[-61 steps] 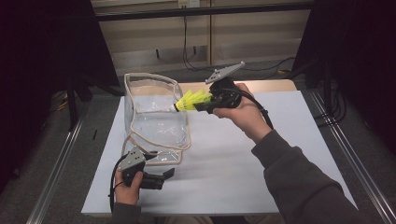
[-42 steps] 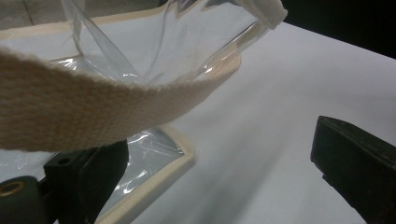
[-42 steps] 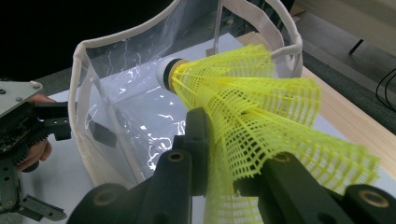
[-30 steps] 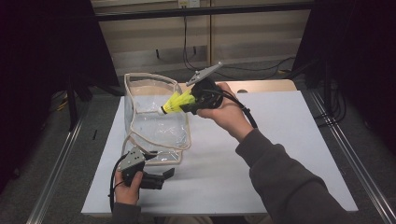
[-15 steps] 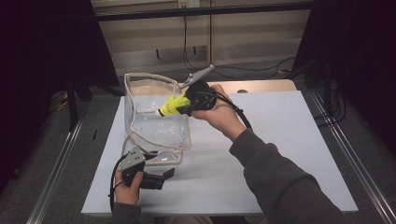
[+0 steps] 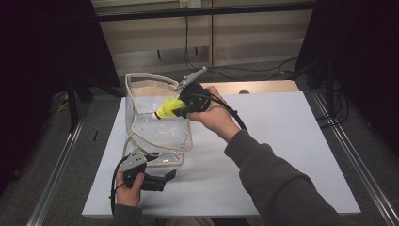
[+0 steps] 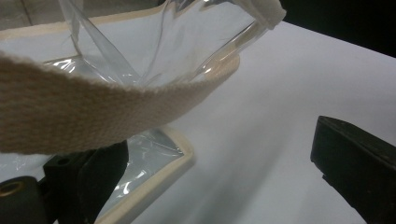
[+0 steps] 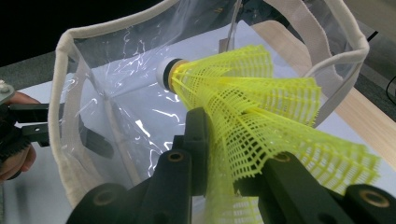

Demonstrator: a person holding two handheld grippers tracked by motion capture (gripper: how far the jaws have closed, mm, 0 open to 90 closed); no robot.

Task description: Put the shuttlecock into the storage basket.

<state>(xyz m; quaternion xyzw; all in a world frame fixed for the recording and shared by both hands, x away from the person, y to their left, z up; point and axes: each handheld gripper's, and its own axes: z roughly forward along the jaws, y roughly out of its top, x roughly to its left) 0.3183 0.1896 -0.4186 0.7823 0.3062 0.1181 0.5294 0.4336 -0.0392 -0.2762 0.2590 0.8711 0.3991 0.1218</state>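
Holding a yellow shuttlecock (image 8: 261,107) by its mesh skirt, the right gripper (image 6: 181,107) hangs just over the open mouth of the clear bag (image 6: 157,134), with the white cork tip pointing down into it. Its jaws are pinched on the skirt, one on each side, as the right gripper view shows plainly. The shuttlecock sits above the bag's rim, not yet inside; no part of it rests on the bag's floor.

At the near corner of the bag, the left gripper (image 6: 160,181) lies low on the white table (image 6: 291,141). In the left gripper view its jaws stand spread, well apart, with the bag's cloth strap (image 7: 93,112) crossing just above and in front of them. Whether one jaw touches the bag's base edge cannot be told; nothing is squeezed between them.

Judged from this, the pick-up is done and the carry to the bag is nearly finished. What is left is to lower the shuttlecock through the mouth, let go, and draw the right gripper back out. The bag stands upright with its mouth open, so the drop looks unobstructed.

No brand, label or writing can be read on the bag, the shuttlecock or the table.
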